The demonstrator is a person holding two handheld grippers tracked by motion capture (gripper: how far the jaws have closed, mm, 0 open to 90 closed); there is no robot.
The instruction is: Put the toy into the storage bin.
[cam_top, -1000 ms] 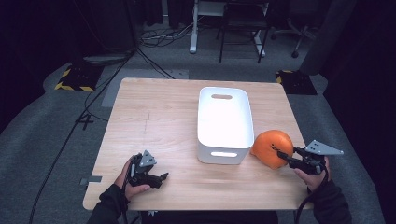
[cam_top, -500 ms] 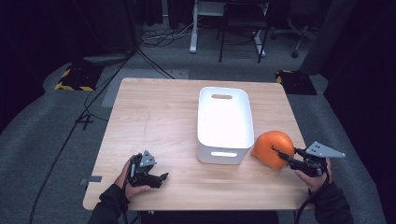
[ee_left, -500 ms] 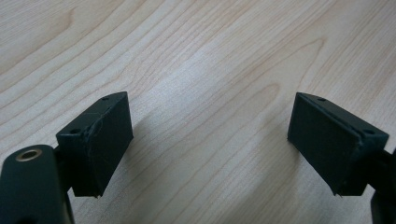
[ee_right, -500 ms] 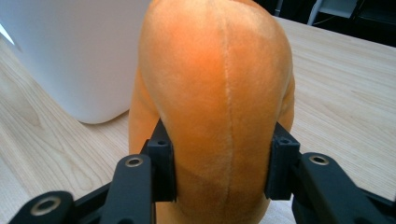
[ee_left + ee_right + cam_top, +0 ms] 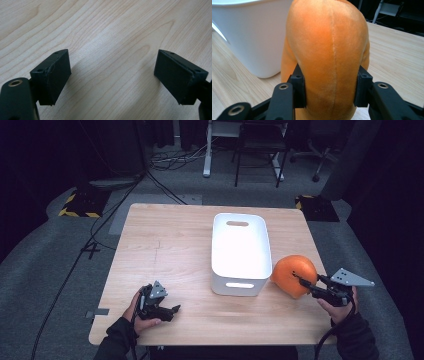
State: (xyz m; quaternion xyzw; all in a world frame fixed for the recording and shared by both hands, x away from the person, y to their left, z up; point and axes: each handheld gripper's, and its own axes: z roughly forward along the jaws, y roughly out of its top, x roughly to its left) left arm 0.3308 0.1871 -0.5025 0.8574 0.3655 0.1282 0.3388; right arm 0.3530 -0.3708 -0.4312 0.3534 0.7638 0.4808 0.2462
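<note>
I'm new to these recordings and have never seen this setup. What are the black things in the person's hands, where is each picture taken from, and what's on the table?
No robot here: a person sits at a wooden table and holds a hand-operated two-jaw tool in each hand.

The high view looks down from above the person's side. The left tool is at the lower left, the right tool at the lower right.

The other two pictures come from small cameras riding on the tools, looking out between their own black jaws.

On the table stands a white bin. Beside it, to the right, is an orange plush toy.

In the right gripper view the jaws press on both sides of the toy, so that tool grips it. In the left gripper view the jaws stand wide apart over bare wood, holding nothing.
</note>
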